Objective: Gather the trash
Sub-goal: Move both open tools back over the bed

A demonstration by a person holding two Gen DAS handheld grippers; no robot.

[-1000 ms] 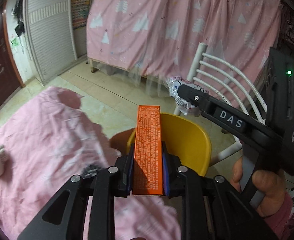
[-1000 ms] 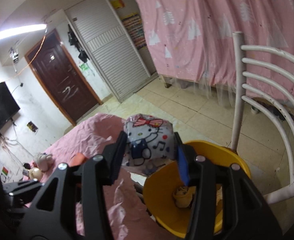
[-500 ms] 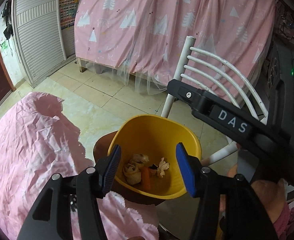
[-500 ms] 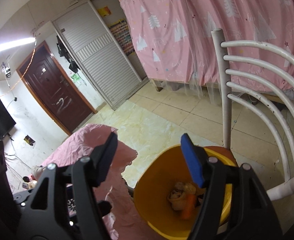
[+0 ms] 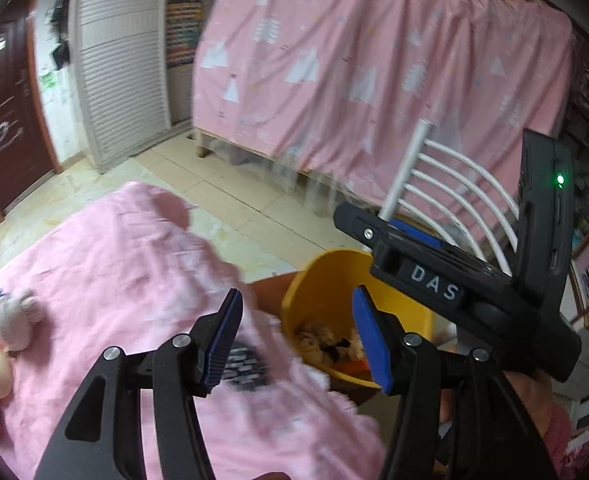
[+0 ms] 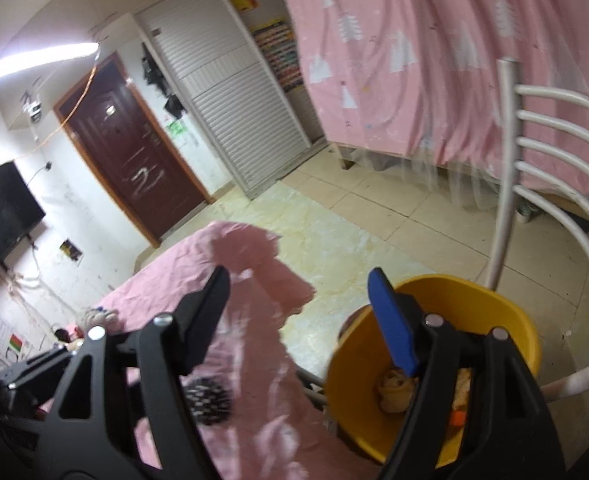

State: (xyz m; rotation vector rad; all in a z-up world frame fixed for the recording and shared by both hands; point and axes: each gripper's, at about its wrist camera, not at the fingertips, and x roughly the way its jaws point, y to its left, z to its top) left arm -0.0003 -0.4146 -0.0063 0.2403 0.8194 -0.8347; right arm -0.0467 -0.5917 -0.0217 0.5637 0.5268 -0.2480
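The wide, creased pink bedsheet (image 5: 106, 280) covers the bed that fills the lower left of both views, and this is where the next piece of trash has to be found. A dark, flat object with pale markings (image 5: 244, 364) lies on the sheet close to the bin-side edge; blur hides what it is, so I judge it only a possible candidate. A small grey plush toy (image 5: 8, 316) sits far off on the sheet and looks like a belonging, not trash.

The round yellow plastic bin (image 6: 490, 312) stands on the tiled floor just beside the bed, in front of the white metal slatted chair back (image 6: 534, 160). Inside lie crumpled beige wads (image 6: 392, 394), with a sliver of orange (image 6: 458, 418) at the bottom.

The left gripper (image 5: 296, 338) hangs over the bed edge with its blue-padded jaws spread wide and nothing between them. The right gripper (image 6: 298, 312) is equally wide apart and empty, its right finger over the bin mouth.

To do the step well, swing each gripper clear of the bin rim, keep the jaws wide, approach the chosen item low and square, and close on it alone so the loose sheet is not pinched along with it. Keep the two tools apart so they do not collide above the bin.
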